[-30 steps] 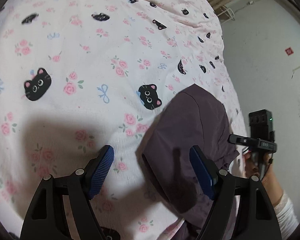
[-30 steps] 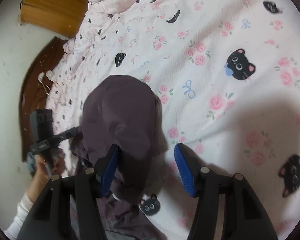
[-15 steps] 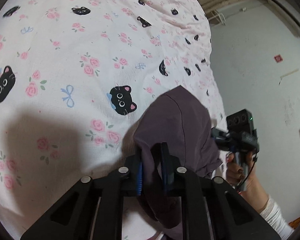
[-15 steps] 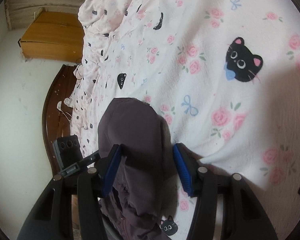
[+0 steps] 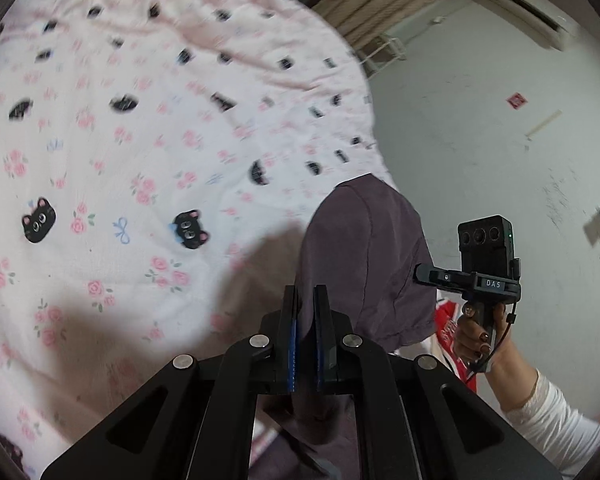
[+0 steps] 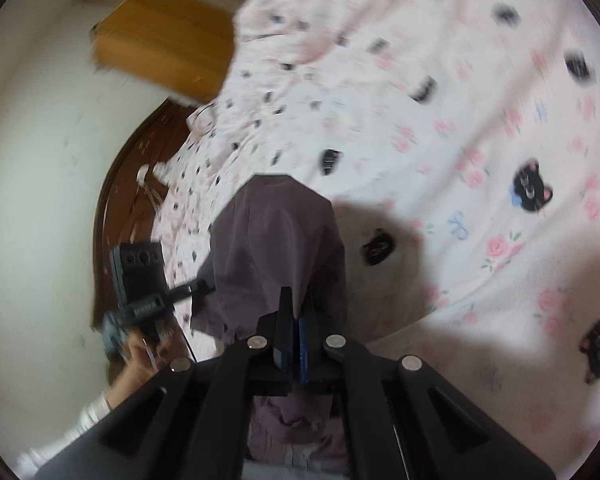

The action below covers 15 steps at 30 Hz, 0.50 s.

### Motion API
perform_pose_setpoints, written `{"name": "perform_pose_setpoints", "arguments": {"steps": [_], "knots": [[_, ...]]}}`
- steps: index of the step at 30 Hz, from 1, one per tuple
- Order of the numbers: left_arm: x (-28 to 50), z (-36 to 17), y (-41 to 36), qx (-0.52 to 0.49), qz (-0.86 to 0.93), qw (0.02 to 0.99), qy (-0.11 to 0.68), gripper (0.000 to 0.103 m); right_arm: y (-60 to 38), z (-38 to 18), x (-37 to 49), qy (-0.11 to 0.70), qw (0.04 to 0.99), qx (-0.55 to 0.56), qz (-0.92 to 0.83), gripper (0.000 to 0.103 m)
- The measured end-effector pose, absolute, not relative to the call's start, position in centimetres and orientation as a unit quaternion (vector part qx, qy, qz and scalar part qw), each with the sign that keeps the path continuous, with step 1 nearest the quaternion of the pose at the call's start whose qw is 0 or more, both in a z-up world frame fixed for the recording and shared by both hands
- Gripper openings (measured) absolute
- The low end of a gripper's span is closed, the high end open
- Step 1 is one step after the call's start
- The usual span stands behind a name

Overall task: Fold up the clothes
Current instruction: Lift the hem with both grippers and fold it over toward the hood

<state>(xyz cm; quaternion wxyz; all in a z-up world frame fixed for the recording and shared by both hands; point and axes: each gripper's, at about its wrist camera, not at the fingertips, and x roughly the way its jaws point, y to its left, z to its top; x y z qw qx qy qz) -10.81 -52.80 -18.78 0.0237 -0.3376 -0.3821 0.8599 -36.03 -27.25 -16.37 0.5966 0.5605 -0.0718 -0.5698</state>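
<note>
Tools (image 5: 306,308) (image 6: 295,312) pinch limp, matte purple garment (image 5: 364,248) edges.

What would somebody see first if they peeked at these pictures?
First, the dark purple garment, pinched in the left tool and the right tool and hanging in front of them both. Behind it spreads a pink bedsheet dotted with black cat faces, roses and blue bows. A hand in a white sleeve grips the right tool's handle at the right of the left view.
</note>
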Motion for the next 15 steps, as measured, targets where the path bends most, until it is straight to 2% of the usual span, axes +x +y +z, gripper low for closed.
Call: {"name": "perform_pose_setpoints", "arguments": {"steps": [6, 15], "knots": [[-7.4, -15.8, -49.0, -0.316, 0.886, 0.035, -0.337, 0.006, -23.3, -11.9, -30.3, 0.011, 0.631, 0.487, -0.603, 0.002], [-1.9, -14.9, -42.9, -0.328, 0.901, 0.028, -0.284, 0.005, -17.8, -11.3, -20.6, 0.15, 0.642, 0.41, -0.63, 0.002]]}}
